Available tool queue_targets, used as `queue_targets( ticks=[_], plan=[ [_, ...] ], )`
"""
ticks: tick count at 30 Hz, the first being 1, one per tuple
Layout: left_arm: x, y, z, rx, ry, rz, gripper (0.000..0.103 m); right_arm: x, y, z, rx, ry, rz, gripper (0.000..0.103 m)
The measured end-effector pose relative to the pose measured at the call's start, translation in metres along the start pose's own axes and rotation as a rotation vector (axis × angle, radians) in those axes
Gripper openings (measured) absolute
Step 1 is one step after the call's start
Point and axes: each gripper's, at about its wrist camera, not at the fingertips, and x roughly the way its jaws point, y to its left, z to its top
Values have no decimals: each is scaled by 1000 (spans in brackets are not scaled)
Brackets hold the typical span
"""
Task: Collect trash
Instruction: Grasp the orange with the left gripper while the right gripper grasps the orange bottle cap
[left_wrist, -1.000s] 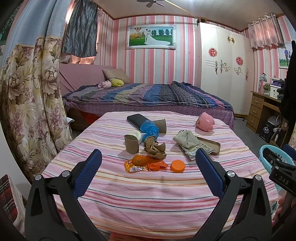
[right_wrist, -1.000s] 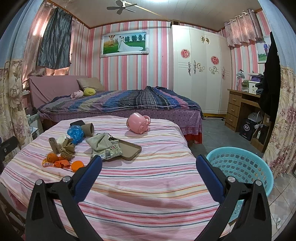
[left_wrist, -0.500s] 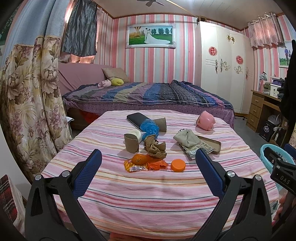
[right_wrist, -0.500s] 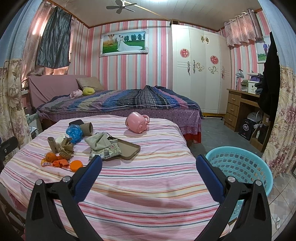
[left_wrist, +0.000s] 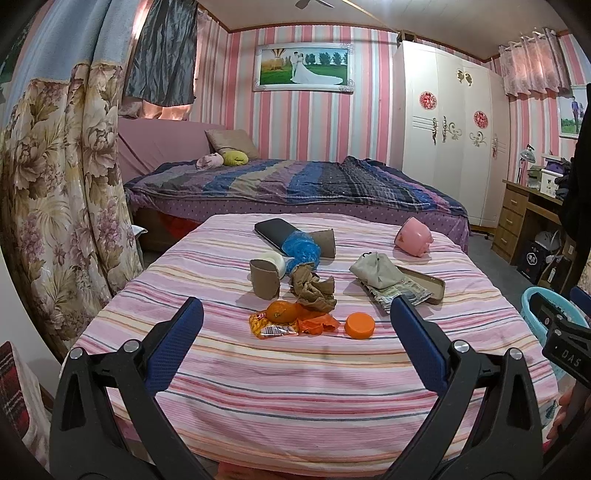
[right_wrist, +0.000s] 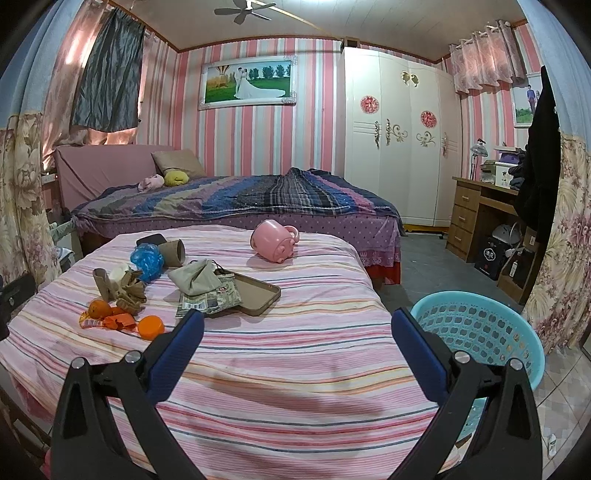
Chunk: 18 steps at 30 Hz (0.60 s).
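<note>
Trash lies on the pink striped table (left_wrist: 295, 387): an orange wrapper (left_wrist: 275, 328) with an orange peel (left_wrist: 282, 311), an orange lid (left_wrist: 359, 325), crumpled brown paper (left_wrist: 314, 291), a cardboard roll (left_wrist: 264, 278), a blue plastic bag (left_wrist: 301, 251) and a newspaper packet (left_wrist: 400, 293). My left gripper (left_wrist: 295, 332) is open and empty, hovering near the front of the table, short of the wrapper. My right gripper (right_wrist: 295, 336) is open and empty over the table's right front (right_wrist: 295, 369). A turquoise basket (right_wrist: 476, 328) stands on the floor to the right.
A pink mug (right_wrist: 273, 240) lies on its side at the back right. A beige pouch (right_wrist: 195, 277) rests on a brown tray (right_wrist: 258, 295). A black case (left_wrist: 273, 229) lies at the back. A bed (left_wrist: 295, 184) stands behind, floral curtains (left_wrist: 55, 203) at left.
Both grippers have barely shifted; the right view has drifted slightly to the right. Nothing on the table has moved.
</note>
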Motion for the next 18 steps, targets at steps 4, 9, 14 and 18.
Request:
queue_targets(
  ticks=[4,9,14,18],
  plan=[
    [2,-1,3,3,-3,-5,98,1,1,-1,-6,8,-2,99],
    [4,-2,13,22,-10,-23,98,3,2,12,-2,5,8,99],
    [8,0,32,30,-32,-26,98,6,4,39,1,-8,23,99],
    [17,1,47,43,-41,-17,98,15,11,58,-3,9,46,99]
  ],
)
